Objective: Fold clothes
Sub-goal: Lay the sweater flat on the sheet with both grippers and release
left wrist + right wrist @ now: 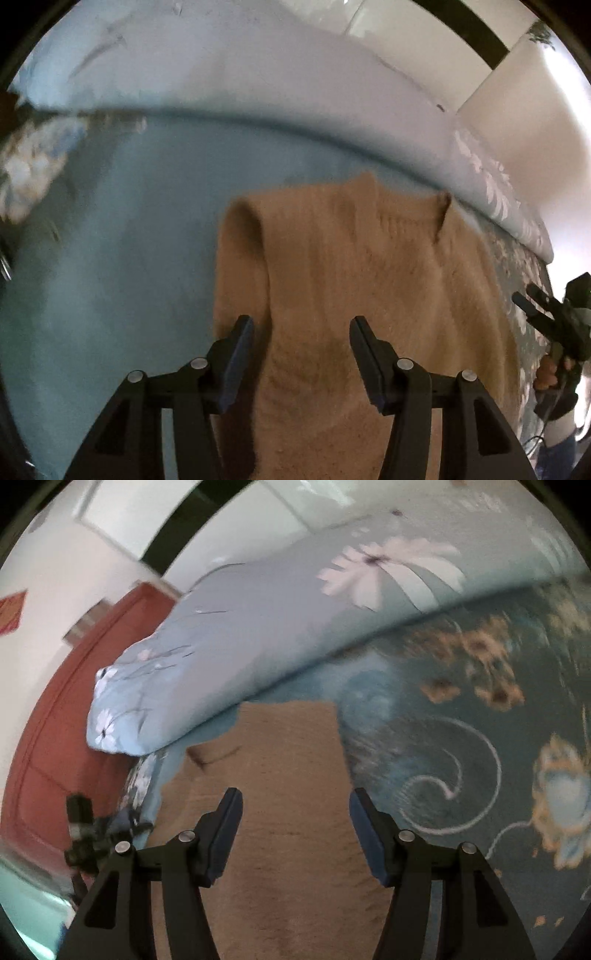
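Note:
A tan knit sweater [362, 280] lies flat on a blue bed sheet [122, 251], its collar at the far end and one sleeve folded in along its left side. My left gripper [301, 325] is open and empty above the sweater's near part. In the right wrist view the sweater [291, 775] shows as a tan strip reaching away. My right gripper [295, 797] is open and empty above it. The right gripper also shows in the left wrist view [524, 299], at the bed's right edge.
A long pale blue floral pillow or rolled quilt [258, 74] lies across the far side of the bed, also in the right wrist view [258, 620]. The teal sheet with a floral pattern [480, 738] spreads right of the sweater. A red door [55, 720] stands at left.

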`<move>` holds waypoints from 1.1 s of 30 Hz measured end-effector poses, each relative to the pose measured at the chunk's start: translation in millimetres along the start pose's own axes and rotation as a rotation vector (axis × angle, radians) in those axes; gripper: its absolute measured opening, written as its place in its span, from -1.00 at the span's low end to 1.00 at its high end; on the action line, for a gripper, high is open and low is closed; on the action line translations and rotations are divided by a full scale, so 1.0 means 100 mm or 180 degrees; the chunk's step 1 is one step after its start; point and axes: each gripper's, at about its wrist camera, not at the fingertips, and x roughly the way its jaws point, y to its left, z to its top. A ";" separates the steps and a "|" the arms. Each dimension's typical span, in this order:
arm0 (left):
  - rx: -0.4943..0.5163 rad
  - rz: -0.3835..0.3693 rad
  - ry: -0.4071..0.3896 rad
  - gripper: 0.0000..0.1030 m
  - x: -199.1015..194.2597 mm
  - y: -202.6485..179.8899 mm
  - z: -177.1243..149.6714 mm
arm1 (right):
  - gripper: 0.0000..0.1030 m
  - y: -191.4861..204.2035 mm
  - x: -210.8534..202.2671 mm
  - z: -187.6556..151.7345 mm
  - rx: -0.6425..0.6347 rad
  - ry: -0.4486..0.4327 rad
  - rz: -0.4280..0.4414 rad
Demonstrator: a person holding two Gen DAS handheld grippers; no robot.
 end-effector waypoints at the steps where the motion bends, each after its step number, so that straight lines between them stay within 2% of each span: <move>1: -0.0004 -0.0020 0.0014 0.12 0.04 0.01 -0.04 | 0.20 -0.03 0.04 -0.01 0.0055 0.0023 0.0000; 3: 0.0046 -0.0057 -0.0086 0.02 0.03 0.02 -0.09 | 0.20 -0.07 0.13 -0.02 0.0146 0.0083 -0.0009; 4: 0.0079 -0.0073 -0.0121 -0.39 0.02 0.02 -0.11 | 0.20 -0.06 0.17 -0.03 0.0165 0.0136 -0.0025; 5: 0.0114 -0.0064 -0.0135 -0.90 0.01 0.00 -0.11 | 0.20 -0.05 0.20 -0.04 0.0178 0.0179 -0.0035; 11: 0.0211 0.0139 -0.0417 -0.92 -0.14 -0.03 -0.14 | 0.20 0.00 0.23 -0.08 0.0195 0.0180 0.0032; 14: 0.0089 0.0307 -0.0528 -0.93 -0.16 0.08 -0.05 | 0.20 0.08 0.17 -0.11 0.0068 0.0192 0.0017; 16: -0.0004 0.0318 -0.0493 -0.93 -0.12 0.17 -0.02 | 0.20 0.13 0.12 -0.14 -0.0023 0.0198 -0.0003; 21: -0.0163 0.0105 -0.0258 -0.84 -0.09 0.23 -0.14 | 0.20 0.18 -0.10 -0.26 -0.0144 0.0235 -0.0116; 23: -0.0139 -0.0062 -0.0318 -0.84 -0.26 0.20 -0.26 | 0.20 0.17 -0.22 -0.35 -0.0174 0.0255 -0.0158; 27: 0.0098 0.0057 -0.0288 -0.75 -0.67 0.16 -0.56 | 0.20 0.14 -0.58 -0.72 -0.0331 0.0263 -0.0183; 31: 0.0122 0.0062 -0.0136 -0.42 -1.00 0.22 -1.09 | 0.20 -0.04 -0.95 -1.18 -0.0398 0.0266 -0.0241; 33: 0.0062 0.0019 -0.0121 -0.39 -1.04 0.24 -1.36 | 0.20 -0.12 -1.06 -1.40 -0.0356 0.0293 -0.0241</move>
